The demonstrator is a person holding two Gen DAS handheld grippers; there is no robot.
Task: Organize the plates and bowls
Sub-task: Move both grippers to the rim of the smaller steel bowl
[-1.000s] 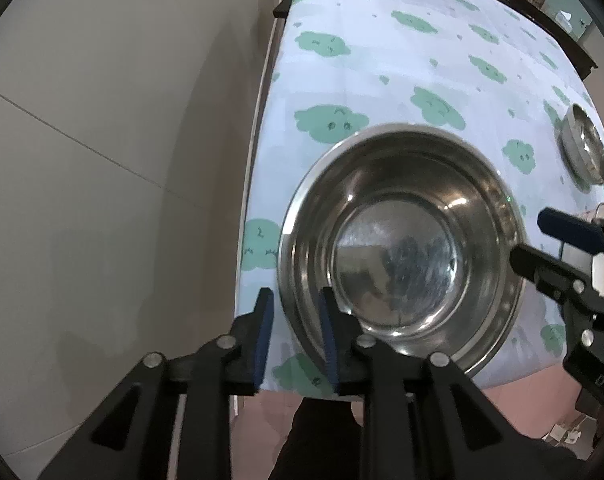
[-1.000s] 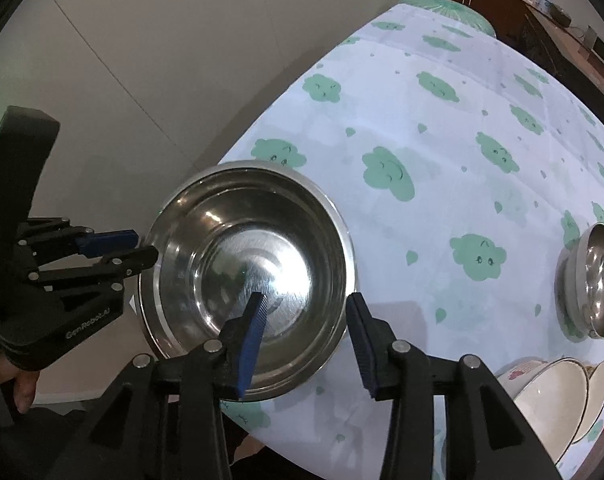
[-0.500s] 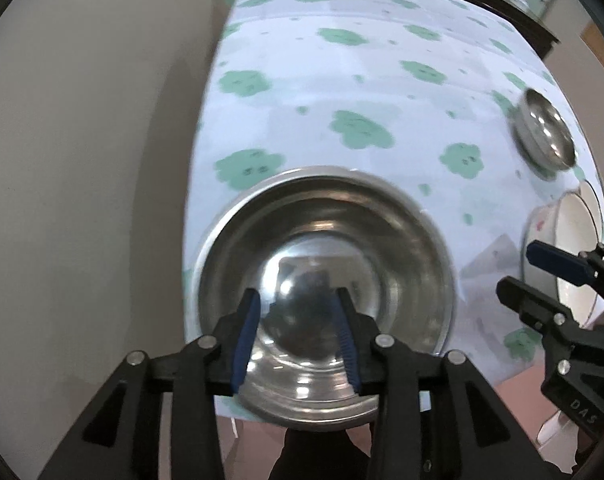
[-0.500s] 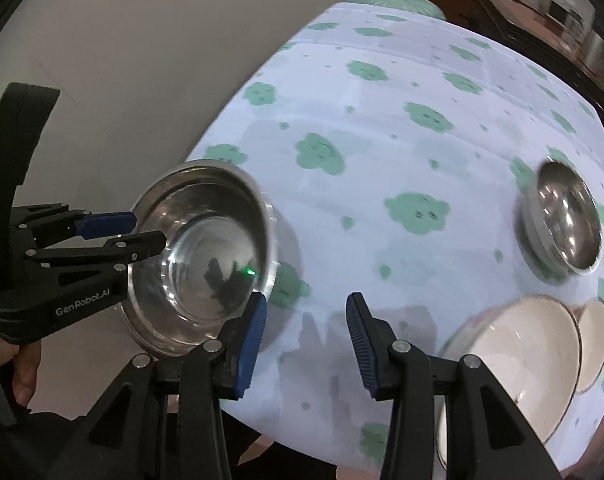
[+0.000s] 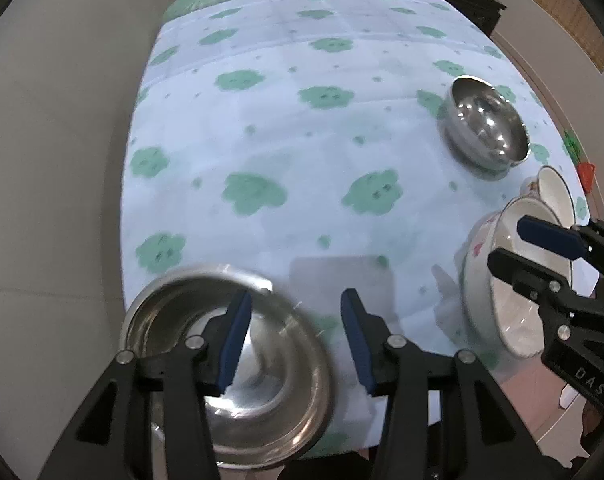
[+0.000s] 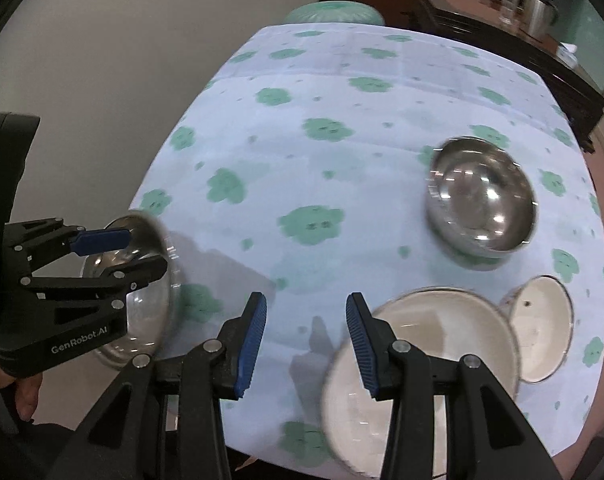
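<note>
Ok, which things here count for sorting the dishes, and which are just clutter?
Job:
- large steel bowl
- small steel bowl
- large white ceramic bowl
- small white ceramic bowl

Lying about:
- green cloud-print tablecloth
- dark wooden sideboard
- metal pots

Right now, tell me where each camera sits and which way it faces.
Left wrist: on the left gripper, looking steeply down at the table's near edge and the big steel bowl; its jaws are opening, empty; right gripper at right.
Right wrist: on the right gripper, facing down at the white bowl; left gripper at left.
Shared: tablecloth, small steel bowl, both other bowls.
</note>
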